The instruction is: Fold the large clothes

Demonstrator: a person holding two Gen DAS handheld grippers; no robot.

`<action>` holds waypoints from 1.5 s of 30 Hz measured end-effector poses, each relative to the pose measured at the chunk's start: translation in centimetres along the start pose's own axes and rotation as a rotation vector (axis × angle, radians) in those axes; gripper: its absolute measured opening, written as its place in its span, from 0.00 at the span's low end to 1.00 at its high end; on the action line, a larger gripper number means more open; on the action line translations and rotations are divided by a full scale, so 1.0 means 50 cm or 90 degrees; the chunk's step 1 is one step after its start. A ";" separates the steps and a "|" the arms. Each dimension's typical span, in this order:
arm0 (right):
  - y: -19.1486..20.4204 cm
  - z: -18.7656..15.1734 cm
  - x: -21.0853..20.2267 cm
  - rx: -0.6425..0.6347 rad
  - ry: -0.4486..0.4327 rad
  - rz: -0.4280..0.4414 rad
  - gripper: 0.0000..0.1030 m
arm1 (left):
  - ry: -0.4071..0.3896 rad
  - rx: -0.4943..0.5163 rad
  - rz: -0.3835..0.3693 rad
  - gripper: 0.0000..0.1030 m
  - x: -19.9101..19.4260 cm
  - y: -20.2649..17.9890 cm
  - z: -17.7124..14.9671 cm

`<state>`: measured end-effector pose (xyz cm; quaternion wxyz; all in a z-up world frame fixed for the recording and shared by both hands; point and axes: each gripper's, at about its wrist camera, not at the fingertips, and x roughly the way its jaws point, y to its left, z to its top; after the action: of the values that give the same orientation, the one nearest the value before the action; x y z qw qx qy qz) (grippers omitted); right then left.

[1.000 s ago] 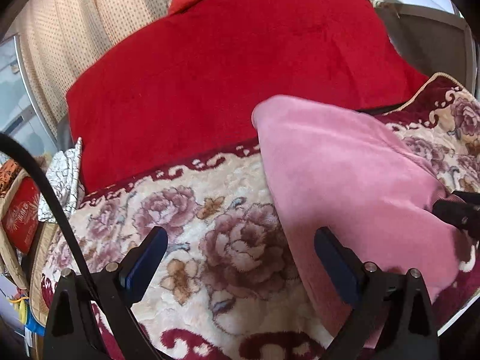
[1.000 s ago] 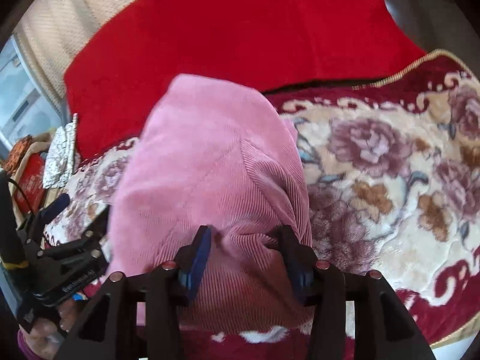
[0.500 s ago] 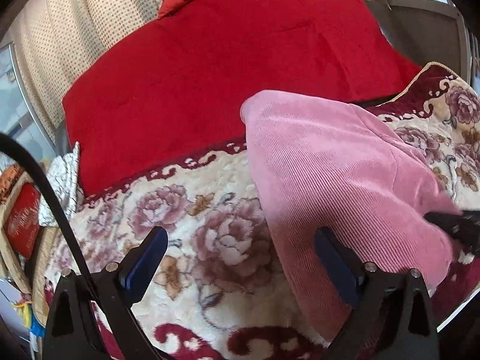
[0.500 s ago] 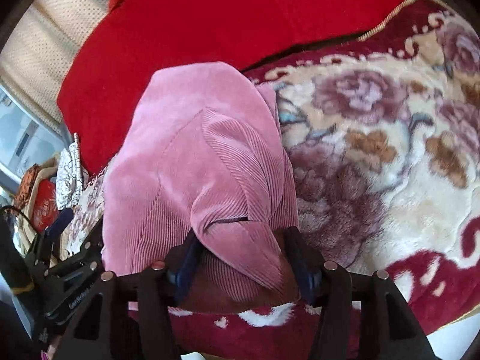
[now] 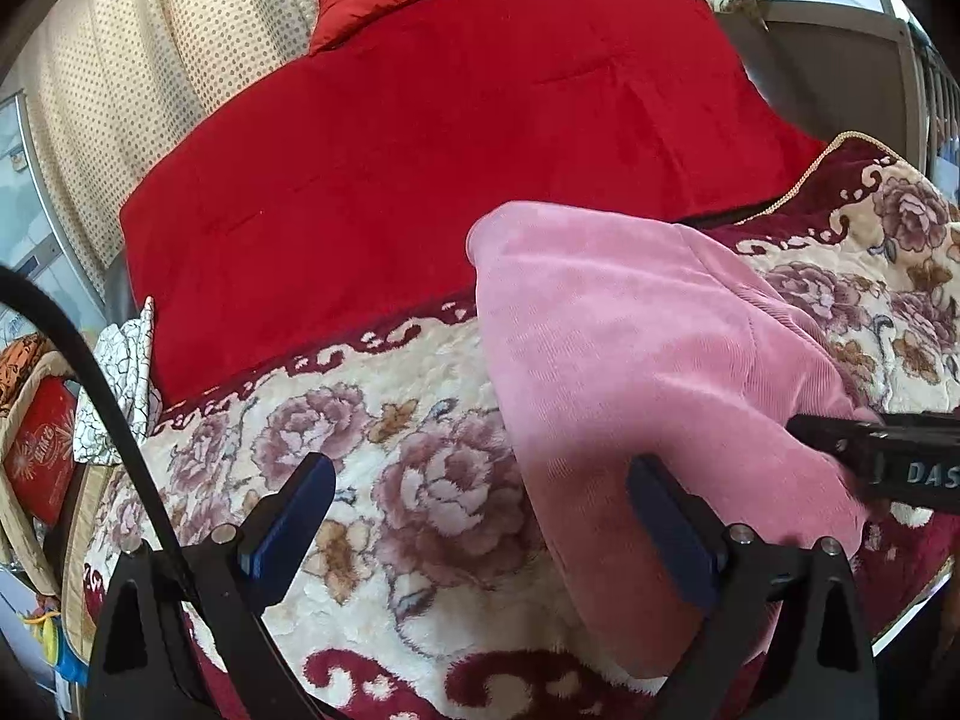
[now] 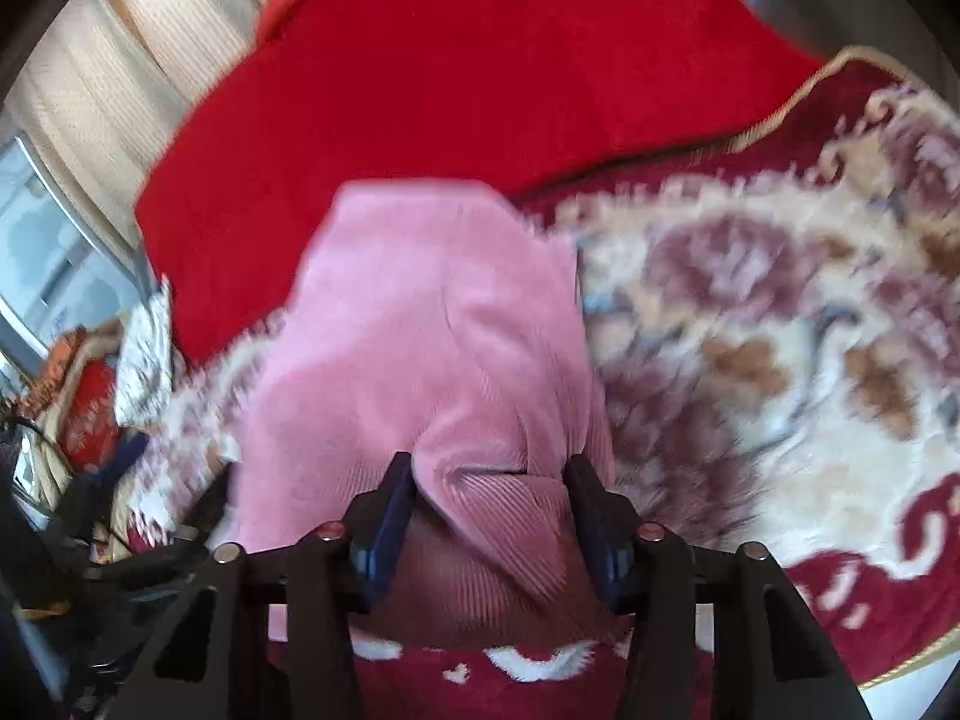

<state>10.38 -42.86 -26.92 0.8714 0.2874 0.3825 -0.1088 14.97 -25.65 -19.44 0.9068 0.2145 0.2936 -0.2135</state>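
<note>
One pink corduroy garment [image 6: 420,336], folded into a compact bundle, lying on the floral blanket [image 5: 372,456] of a bed, far edge close to the red quilt [image 5: 456,138]. Near end bunched and clamped between the fingers [image 6: 393,510] of the right gripper [image 6: 489,504]; a ribbed flap folded down between the two pads. Compared with half a second ago: bundle flatter and more spread, the raised corduroy fold lowered, right-wrist view now motion-blurred. Compared with one second ago: garment shifted rightward in the left-wrist view, more blanket exposed at centre.

Left gripper [image 5: 480,516] spread wide above the blanket, nothing between its fingers [image 5: 294,510]; right pad overlapping the garment's left edge in view, contact not determinable. Spacing unchanged across the earlier frames. Body of the right gripper [image 5: 888,456] entering the left-wrist view from the right edge, against the garment's near corner.

Surface: one cream blanket with mauve roses and a dark red scrolled border, gold piping at the far right corner. Beyond it, one red quilt with a raised collar-like fold at the top. Room: dotted beige curtain [image 5: 138,60] behind the bed, window glass at far left, a grey frame at upper right. At the left bedside: one crackle-patterned white cloth [image 5: 120,372], one red box [image 5: 42,450] in a woven basket.

Count: two grippers, one garment, one blanket, one quilt.
</note>
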 end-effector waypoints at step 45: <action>0.001 0.087 0.007 -0.017 0.013 0.051 0.43 | 0.014 -0.013 -0.030 0.96 0.033 -0.002 -0.003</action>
<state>13.27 -45.34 -24.82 0.8746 0.2922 0.3813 -0.0659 16.08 -26.08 -20.63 0.9004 0.2006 0.3109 -0.2290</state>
